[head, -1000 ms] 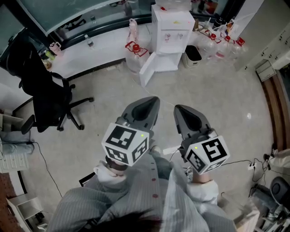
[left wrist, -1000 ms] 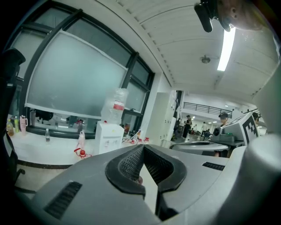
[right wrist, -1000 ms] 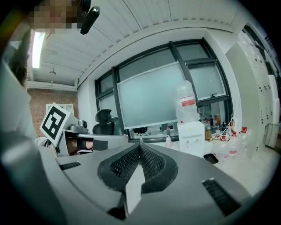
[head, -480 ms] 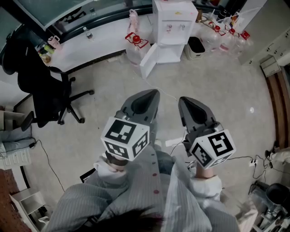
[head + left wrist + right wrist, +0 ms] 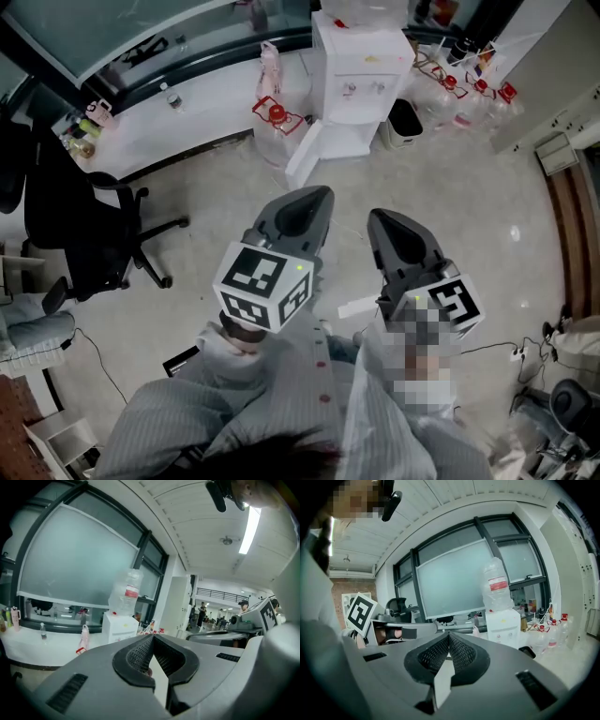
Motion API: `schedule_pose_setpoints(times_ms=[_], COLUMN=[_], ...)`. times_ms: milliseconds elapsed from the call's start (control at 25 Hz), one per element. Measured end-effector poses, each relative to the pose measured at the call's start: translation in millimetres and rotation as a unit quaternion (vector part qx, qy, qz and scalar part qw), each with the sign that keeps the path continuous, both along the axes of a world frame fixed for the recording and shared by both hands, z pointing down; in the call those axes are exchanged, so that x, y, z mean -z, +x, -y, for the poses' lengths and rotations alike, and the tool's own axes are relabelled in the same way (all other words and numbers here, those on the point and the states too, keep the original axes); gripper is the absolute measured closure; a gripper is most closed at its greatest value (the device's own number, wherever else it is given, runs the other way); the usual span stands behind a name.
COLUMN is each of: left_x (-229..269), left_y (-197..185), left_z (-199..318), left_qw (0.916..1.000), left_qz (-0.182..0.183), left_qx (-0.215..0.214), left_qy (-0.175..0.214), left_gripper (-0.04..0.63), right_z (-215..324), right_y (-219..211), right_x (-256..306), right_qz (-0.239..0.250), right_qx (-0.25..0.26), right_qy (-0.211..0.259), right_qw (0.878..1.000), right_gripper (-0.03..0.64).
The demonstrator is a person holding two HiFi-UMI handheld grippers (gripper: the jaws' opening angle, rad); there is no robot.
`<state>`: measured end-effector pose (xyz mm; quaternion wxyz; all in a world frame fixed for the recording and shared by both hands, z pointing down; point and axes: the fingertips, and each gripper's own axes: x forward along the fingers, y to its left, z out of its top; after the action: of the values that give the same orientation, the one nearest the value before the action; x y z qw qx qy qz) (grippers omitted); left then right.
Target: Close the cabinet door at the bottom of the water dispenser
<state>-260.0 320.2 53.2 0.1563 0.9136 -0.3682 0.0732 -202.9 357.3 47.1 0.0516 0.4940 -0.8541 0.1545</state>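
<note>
The white water dispenser (image 5: pixel 361 75) stands against the far wall with a clear bottle on top. Its bottom cabinet door (image 5: pixel 307 156) hangs open, swung out to the left. In the head view my left gripper (image 5: pixel 317 194) and right gripper (image 5: pixel 380 217) are side by side over the floor, pointing at the dispenser and well short of the door. Both are shut with nothing between the jaws. The left gripper view shows the dispenser (image 5: pixel 119 627) beyond the closed tips (image 5: pixel 152 637). In the right gripper view the dispenser (image 5: pixel 502 626) lies right of the closed tips (image 5: pixel 449 635).
A black office chair (image 5: pixel 82 217) stands at the left. A white ledge (image 5: pixel 178 117) runs under the window. Water jugs with red caps (image 5: pixel 274 124) flank the dispenser, and a black bin (image 5: pixel 405 118) sits to its right. Cables (image 5: pixel 525 345) lie on the floor at the right.
Both grippers have moved forward over the floor toward the dispenser, staying shut. The open door now sits closer to the left gripper's tip, and the chair has slid leftward in view.
</note>
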Motion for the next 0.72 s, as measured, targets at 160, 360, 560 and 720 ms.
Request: schedule_pose_setpoints(times_ms=[160,360,560,720], left_x=[2.4,-2.4,-15.5,-28.7], left_y=[-1.1,-1.7,6.4,19.5], left_z=[49.3,90.5,117.2,136.4], left_qw=[1.0000,0.9998,0.9996,0.9994], left_qz=[0.001,0.002,0.007,0.015], left_qx=[-0.006,-0.019,-0.027,-0.022], left_qy=[0.004,0.002,-0.011,-0.023], left_gripper=[0.586,0.584,0.584,0.584], right_z=[44.2,82.2,108.0,130.4], right_y=[2.8,6.4,16.7,31.2], right_x=[2.7,-1.2,-12.1,-24.4], right_qz=[0.000,0.008,0.008,0.014], right_qx=[-0.014,-0.039,-0.050,-0.043], right_qy=[0.001,0.000,-0.011,-0.024], right_qw=[1.000,0.999,0.999,0.999], right_gripper=[0.603,0.603,0.603,0.603])
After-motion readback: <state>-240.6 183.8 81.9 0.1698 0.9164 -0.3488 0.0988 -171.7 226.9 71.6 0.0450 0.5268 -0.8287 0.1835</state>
